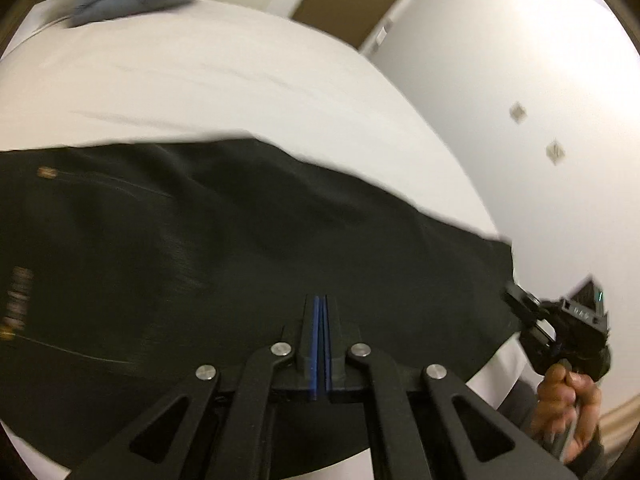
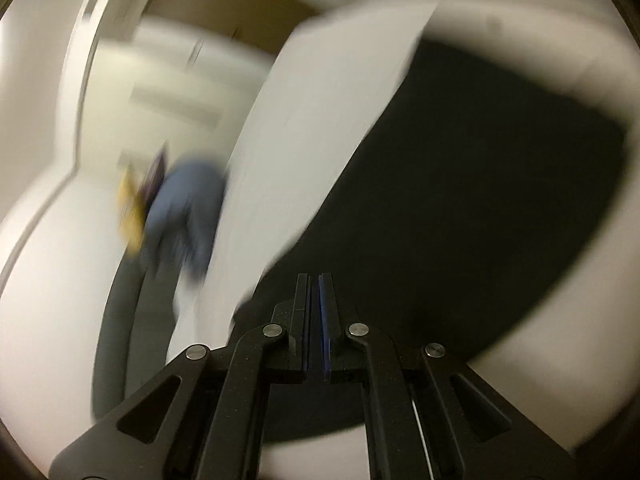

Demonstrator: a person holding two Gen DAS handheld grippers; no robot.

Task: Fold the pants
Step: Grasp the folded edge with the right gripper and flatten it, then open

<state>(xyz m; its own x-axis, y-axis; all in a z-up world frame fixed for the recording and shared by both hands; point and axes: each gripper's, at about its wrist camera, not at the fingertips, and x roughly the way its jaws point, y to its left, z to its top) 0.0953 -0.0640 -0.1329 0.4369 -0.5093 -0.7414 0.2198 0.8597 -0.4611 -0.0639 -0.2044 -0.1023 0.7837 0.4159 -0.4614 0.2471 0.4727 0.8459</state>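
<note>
Matte black pants (image 1: pixel 200 240), smooth white sheet (image 1: pixel 240 80)

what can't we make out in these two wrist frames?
- Left wrist view: whether the left gripper pinches the black pants; its closed fingers hide the contact.
- Left wrist view: pale marks near the pants' left edge, smeared by blur.
- Right wrist view: yellow and purple things beside the blue garment, motion-blurred.
- Right wrist view: pants' near edge, hidden behind the right gripper.
</note>
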